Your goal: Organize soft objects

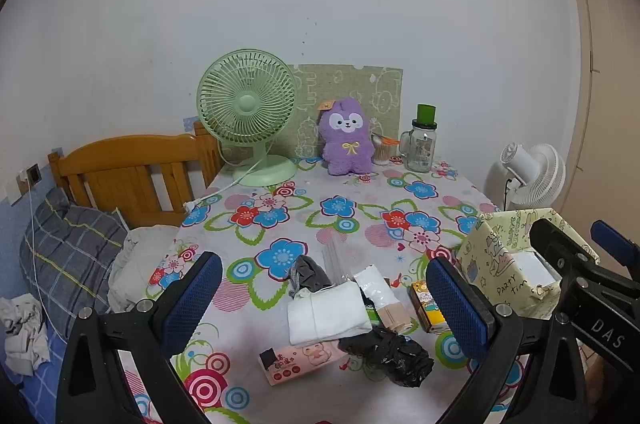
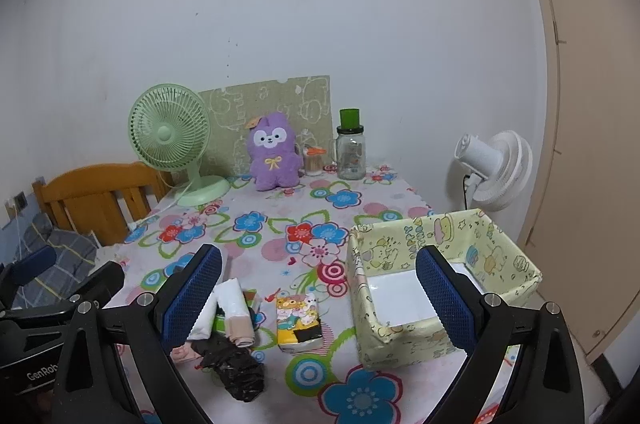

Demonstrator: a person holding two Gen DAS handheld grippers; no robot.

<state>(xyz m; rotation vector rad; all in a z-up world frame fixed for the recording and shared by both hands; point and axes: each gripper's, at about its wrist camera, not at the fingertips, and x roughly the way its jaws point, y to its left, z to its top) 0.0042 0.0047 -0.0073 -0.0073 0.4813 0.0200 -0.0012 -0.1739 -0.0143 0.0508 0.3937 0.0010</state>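
Left gripper [image 1: 324,300] and right gripper [image 2: 320,300]: jaws spread wide, both empty, above the floral tablecloth [image 1: 360,196]. Patterned box [image 2: 440,288] at right: only its white floor visible inside. Soft pile centre-front: white cloth [image 1: 326,312], black bag [image 1: 394,354], tissue pack [image 2: 299,320]. Pink packet [image 1: 298,362] fully visible only in left view.

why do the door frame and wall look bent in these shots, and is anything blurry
Left wrist view: fisheye bowing curves the door frame, dark vignette fills the corners; the purple plush stays sharp. Right wrist view: same barrel distortion on the door frame; lighting flat, no glare, patterned box in focus.
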